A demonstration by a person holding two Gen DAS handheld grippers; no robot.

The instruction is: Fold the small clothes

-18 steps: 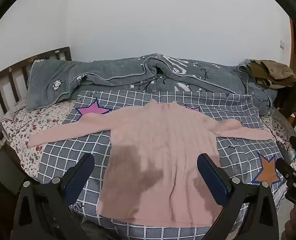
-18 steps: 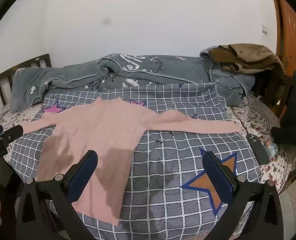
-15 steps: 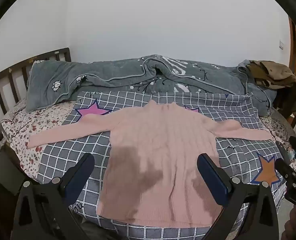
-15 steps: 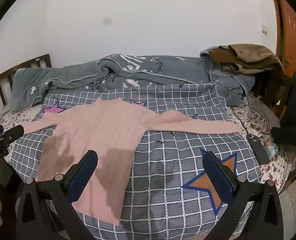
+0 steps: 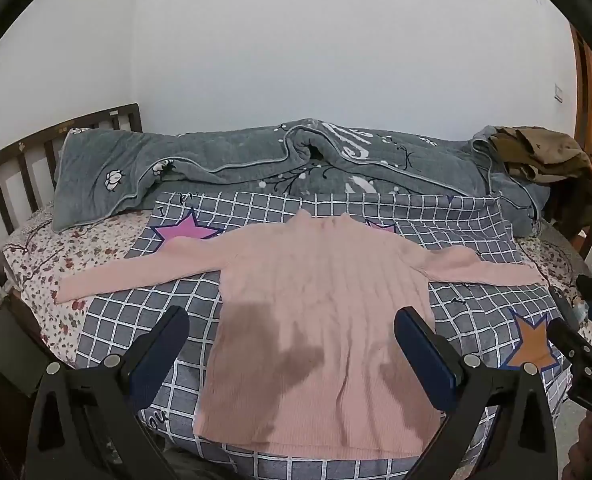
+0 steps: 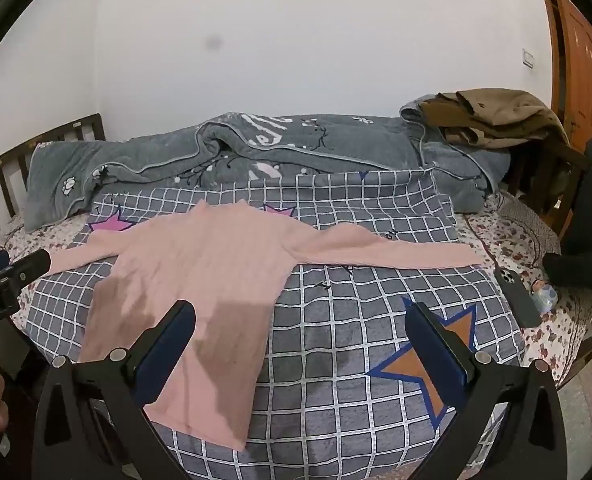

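Note:
A pink ribbed sweater [image 5: 315,300] lies flat on a grey checked sheet [image 5: 108,320], both sleeves stretched out sideways, hem toward me. My left gripper [image 5: 292,332] hovers above the sweater's lower half, open, nothing between its fingers. In the right wrist view the same sweater [image 6: 200,272] lies left of centre, its right sleeve [image 6: 395,254] reaching across the sheet. My right gripper [image 6: 299,332] hangs open over the sweater's right edge and the checked sheet [image 6: 355,300], holding nothing. Each gripper shows at the edge of the other's view.
A rolled grey quilt [image 5: 256,168] lies along the far side of the bed by the white wall. Brown clothes [image 6: 495,116] are piled at the back right. A phone [image 6: 517,296] and a small bottle [image 6: 545,294] lie at the right edge. A wooden headboard [image 5: 16,172] stands left.

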